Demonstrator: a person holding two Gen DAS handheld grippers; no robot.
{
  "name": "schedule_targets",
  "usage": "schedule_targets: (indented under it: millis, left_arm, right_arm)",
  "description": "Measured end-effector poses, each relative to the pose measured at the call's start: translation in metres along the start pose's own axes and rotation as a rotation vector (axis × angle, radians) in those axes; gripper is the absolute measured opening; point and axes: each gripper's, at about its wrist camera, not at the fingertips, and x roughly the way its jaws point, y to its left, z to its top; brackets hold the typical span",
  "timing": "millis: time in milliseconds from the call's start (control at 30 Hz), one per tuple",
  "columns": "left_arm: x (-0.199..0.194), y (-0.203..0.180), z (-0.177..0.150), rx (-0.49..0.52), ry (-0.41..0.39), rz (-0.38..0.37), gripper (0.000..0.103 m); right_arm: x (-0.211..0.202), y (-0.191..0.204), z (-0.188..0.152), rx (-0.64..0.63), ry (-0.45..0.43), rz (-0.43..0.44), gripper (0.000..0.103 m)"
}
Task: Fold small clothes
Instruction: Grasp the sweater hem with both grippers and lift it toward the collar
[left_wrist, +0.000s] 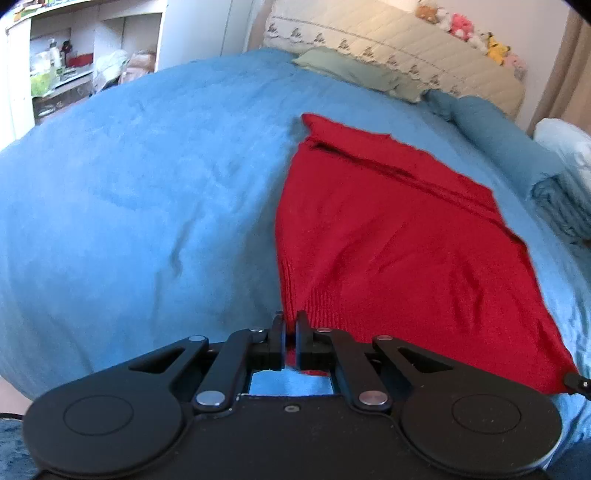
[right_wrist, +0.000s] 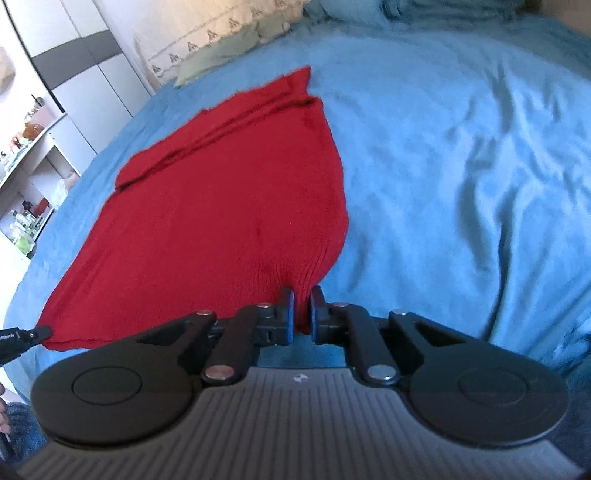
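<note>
Red knit garment (left_wrist: 399, 236) lies flat, ribbed hem nearest.

Only one marking is showing that comes near to being legible: small white lettering on the left gripper (right_wrist: 22, 336), at the left edge of the right wrist view, too small to read. A small white logo is showing on the right gripper's grey housing (right_wrist: 297, 379).

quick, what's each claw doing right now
left claw: closed on the near hem of the red knit garment
right claw: closed on the same hem
</note>
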Motion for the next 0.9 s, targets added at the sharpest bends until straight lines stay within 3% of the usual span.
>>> schedule_targets:
  millis: [267,567,767,900]
  left_arm:
    - [-0.035,0.003,-0.002,0.018,-0.016,-0.036,0.003]
    - [-0.043,0.002,0.015,0.016,-0.028,-0.053,0.003]
    - [-0.041,-0.011,0.078,0.000,-0.100,-0.104,0.003]
    - [-0.029,-0.030,0.148,0.032,-0.186,-0.128,0.003]
  right_arm:
    - [-0.033,-0.005,0.005,0.039,-0.028,0.058,0.022]
    - [-0.048,-0.011,0.020,0.081,-0.042,0.100,0.022]
    - [-0.052,0.002,0.071,0.087,-0.114,0.166,0.022]
    - [-0.046,0.019,0.134,0.088,-0.178,0.228,0.022]
